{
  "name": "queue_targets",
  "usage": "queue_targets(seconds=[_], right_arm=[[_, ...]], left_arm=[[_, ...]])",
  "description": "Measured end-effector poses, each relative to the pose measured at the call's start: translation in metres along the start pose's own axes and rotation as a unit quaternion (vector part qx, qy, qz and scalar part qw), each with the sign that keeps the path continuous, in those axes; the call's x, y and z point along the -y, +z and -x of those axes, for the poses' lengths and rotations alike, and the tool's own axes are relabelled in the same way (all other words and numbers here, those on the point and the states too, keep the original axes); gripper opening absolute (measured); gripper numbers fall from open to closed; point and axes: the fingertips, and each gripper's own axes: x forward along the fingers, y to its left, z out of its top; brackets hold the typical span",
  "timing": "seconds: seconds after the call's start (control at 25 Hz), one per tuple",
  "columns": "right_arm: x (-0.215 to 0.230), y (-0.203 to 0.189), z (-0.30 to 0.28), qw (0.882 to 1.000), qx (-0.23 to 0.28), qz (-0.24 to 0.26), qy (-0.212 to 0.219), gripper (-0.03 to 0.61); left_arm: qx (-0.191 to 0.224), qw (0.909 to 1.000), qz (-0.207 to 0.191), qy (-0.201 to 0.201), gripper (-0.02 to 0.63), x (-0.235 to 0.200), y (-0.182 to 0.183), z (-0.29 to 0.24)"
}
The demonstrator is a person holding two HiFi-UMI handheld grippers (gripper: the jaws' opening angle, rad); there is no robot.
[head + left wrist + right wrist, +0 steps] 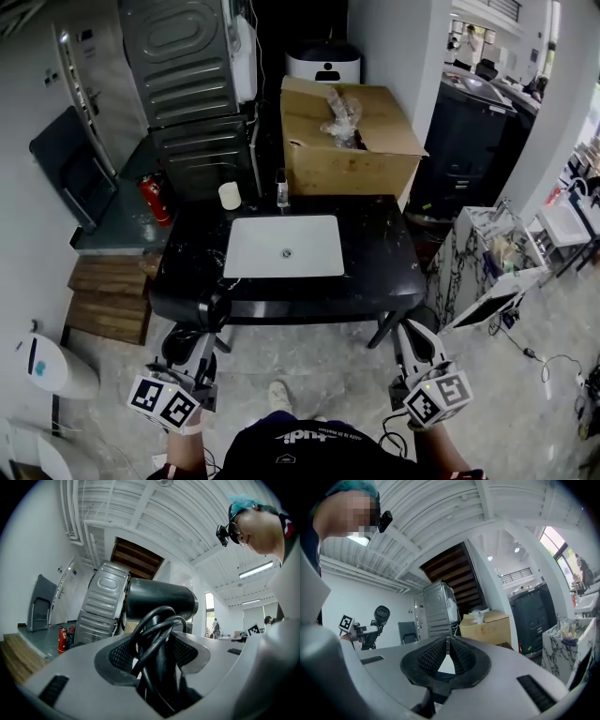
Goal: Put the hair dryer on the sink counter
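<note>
Ahead of the person, a black sink counter (375, 253) with a white basin (281, 246), a faucet (282, 190) and a pale cup (230, 196) stands on a grey concrete floor (319, 366), with an open cardboard box (347, 155) behind it and a red fire extinguisher (155, 199) to its left. Left gripper (192, 349) is clamped, jaws part-way apart, on the handle of the black hair dryer (159, 599), whose cord is wound round that handle; the dryer is held off the counter, near its front left corner. Right gripper (408, 333) has its jaws closed together on nothing, before the counter's front right corner.
</note>
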Motion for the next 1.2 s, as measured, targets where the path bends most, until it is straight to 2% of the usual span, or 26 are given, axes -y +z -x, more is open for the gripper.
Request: queue_targets(seconds=[0.32,0.56,0.84,1.0,1.2], right_arm=[[0.005,-0.008,-0.073,1.000,-0.016,0.000,0.000,0.040],[0.002,0.004,-0.171,1.000,-0.010,0.009,-0.007,0.040],[-0.021,0.021,-0.277,1.000,0.004,0.013,-0.004,0.040],[-0.024,0.021,-0.306,1.000,0.004,0.013,-0.010,0.040],[-0.004,0.017,-0.324,1.000,-0.013,0.014,-0.021,0.040]], left_arm=[[-0.006,0.9999,0.010,-0.001,0.227,-0.050,-0.013,-0.057],[-0.002,0.9998,0.018,-0.012,0.227,-0.118,-0.007,-0.122],[-0.005,0.9994,0.013,-0.031,0.227,-0.195,0.011,-0.189],[-0.011,0.9990,0.014,-0.041,0.227,-0.220,0.011,-0.219],[-0.026,0.9984,0.024,-0.044,0.227,-0.228,0.001,-0.251]])
